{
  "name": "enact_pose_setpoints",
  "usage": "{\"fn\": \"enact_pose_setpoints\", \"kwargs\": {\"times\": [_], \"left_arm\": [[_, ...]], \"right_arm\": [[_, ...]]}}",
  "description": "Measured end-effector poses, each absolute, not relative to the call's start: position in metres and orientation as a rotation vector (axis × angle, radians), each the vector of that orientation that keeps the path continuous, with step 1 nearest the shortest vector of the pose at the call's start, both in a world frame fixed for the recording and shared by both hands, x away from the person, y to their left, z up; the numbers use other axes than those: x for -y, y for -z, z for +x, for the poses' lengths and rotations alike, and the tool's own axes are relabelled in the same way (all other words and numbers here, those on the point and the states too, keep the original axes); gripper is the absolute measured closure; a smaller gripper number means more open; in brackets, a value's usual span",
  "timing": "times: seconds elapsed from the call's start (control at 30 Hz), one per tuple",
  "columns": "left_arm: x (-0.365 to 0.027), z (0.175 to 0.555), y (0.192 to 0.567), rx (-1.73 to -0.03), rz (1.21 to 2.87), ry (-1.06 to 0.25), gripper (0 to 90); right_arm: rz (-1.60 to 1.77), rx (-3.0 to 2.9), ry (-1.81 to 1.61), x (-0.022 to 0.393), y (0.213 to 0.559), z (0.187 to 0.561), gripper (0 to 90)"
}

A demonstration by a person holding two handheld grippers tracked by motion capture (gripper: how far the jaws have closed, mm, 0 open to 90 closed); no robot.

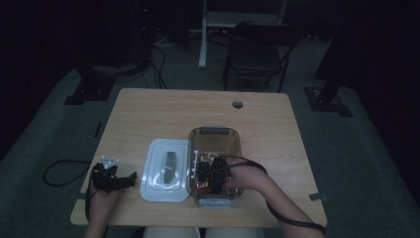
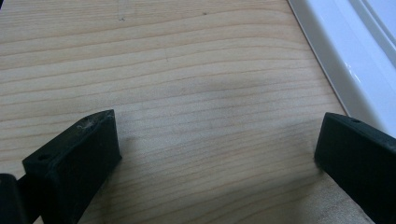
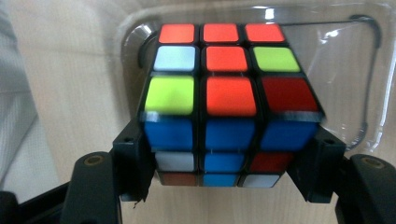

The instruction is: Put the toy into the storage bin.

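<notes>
My right gripper (image 3: 219, 186) is clamped on a Rubik's cube (image 3: 224, 93), holding it inside the clear plastic box (image 1: 214, 134) on the tabletop (image 1: 163, 109). My left gripper (image 2: 219, 154) rests with jaws apart over bare wood, just beside the white lid (image 1: 165, 171).

My table (image 1: 148, 114) was pale wood with a round cable hole (image 1: 237, 104) near its far edge. Directly on it lay a white lid (image 1: 166, 170), flat, and just beside that, to its right, a clear smoky box (image 1: 214, 135). The left stretch was plain woodgrain.
</notes>
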State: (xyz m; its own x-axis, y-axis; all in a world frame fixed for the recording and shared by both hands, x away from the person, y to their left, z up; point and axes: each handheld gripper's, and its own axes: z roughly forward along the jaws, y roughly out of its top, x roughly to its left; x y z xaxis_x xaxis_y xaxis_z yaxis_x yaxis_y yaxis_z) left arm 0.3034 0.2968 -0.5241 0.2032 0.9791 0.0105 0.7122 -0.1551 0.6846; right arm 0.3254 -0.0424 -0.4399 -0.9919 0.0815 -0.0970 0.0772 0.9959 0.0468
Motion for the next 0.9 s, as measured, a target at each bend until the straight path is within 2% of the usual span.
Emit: {"fn": "enact_pose_setpoints", "kwargs": {"times": [0.3,0.9], "left_arm": [[-0.297,0.303,0.524,-1.568,1.934,-0.633,0.7],[-0.297,0.303,0.524,-1.568,1.936,-0.631,0.7]], "right_arm": [[0.130,-3.047,-0.085,0.042,0.439,0.327,33.1],[0.241,-3.041,-0.431,0.063,0.414,0.329,24.9]]}}
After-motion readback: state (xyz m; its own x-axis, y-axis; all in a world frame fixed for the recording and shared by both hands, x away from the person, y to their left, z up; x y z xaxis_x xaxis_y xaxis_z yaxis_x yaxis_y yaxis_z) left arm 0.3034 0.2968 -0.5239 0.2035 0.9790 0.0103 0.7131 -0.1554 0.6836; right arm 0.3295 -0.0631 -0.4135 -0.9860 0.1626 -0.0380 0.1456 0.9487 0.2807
